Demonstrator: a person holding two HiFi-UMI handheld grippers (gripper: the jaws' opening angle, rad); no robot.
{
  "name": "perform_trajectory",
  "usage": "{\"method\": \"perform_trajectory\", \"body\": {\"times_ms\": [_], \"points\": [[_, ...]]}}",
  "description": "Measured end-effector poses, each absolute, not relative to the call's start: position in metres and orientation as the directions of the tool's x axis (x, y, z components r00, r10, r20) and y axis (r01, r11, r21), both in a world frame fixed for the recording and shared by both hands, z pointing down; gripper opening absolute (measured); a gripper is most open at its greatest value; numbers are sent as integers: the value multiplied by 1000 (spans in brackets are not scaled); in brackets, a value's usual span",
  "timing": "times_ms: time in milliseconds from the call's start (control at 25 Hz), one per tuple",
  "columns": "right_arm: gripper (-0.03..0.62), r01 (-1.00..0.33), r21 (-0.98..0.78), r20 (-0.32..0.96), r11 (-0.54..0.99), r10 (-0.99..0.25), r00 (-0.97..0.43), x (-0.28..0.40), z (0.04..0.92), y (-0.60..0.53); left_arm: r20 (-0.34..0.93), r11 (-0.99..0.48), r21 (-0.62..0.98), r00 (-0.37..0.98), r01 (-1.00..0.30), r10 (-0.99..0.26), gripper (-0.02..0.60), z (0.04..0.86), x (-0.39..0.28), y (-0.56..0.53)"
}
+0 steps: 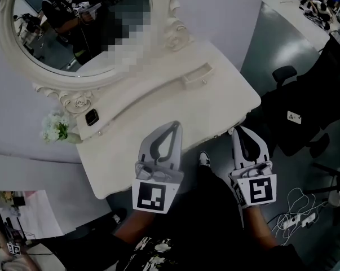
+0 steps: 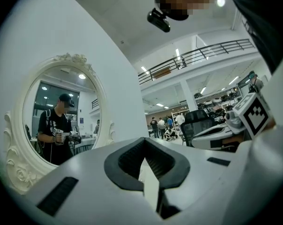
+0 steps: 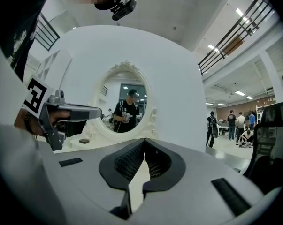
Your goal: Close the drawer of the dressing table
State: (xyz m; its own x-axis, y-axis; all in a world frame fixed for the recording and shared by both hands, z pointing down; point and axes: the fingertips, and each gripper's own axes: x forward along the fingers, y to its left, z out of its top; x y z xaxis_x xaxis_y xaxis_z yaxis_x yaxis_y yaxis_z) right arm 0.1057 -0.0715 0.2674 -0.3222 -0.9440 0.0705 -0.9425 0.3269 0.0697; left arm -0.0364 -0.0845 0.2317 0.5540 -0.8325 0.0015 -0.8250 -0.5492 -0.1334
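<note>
Wall: a white curved panel (image 3: 179, 78) at the back.
Floor: grey and smooth (image 1: 282, 44), with white cables (image 1: 296, 220) lying at the right.
Furniture: a black office chair (image 1: 310, 95) on the floor.
Upper level: a railed balcony (image 2: 202, 55).
Light: ceiling strip lamps (image 2: 179, 53), lit.

We see the mirror (image 1: 74, 27) cut off by the top edge of the head view. Lower centre, the left hand-held gripper (image 1: 174, 127) covers part of the surface's (image 1: 215, 89) near edge, and the drawer front below that edge is hidden. The small dark thing (image 1: 91, 117) by the mirror's base is too small to name.
</note>
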Motion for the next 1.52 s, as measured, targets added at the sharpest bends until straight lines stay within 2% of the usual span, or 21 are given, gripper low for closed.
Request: {"method": "perform_trajectory", "body": {"times_ms": [360, 560, 920, 1320, 1520], "points": [[2, -920, 85, 97, 382, -922, -374, 104, 276, -126, 57, -530, -112, 527, -841, -848, 2, 247, -30, -131], [34, -907, 67, 88, 416, -908, -410, 104, 284, -160, 91, -492, -81, 486, -867, -869, 2, 261, -34, -163], [104, -869, 32, 239, 493, -848, -472, 107, 338, -221, 177, -495, -51, 480, -867, -859, 2, 290, -14, -211], [115, -849, -13, 303, 528, -807, -507, 95, 391, -265, 287, -487, -78, 448, -870, -847, 2, 313, -19, -232], [121, -854, -31, 347, 519, -795, -496, 89, 422, -276, 268, -469, -65, 437, -881, -859, 2, 326, -29, -248]]}}
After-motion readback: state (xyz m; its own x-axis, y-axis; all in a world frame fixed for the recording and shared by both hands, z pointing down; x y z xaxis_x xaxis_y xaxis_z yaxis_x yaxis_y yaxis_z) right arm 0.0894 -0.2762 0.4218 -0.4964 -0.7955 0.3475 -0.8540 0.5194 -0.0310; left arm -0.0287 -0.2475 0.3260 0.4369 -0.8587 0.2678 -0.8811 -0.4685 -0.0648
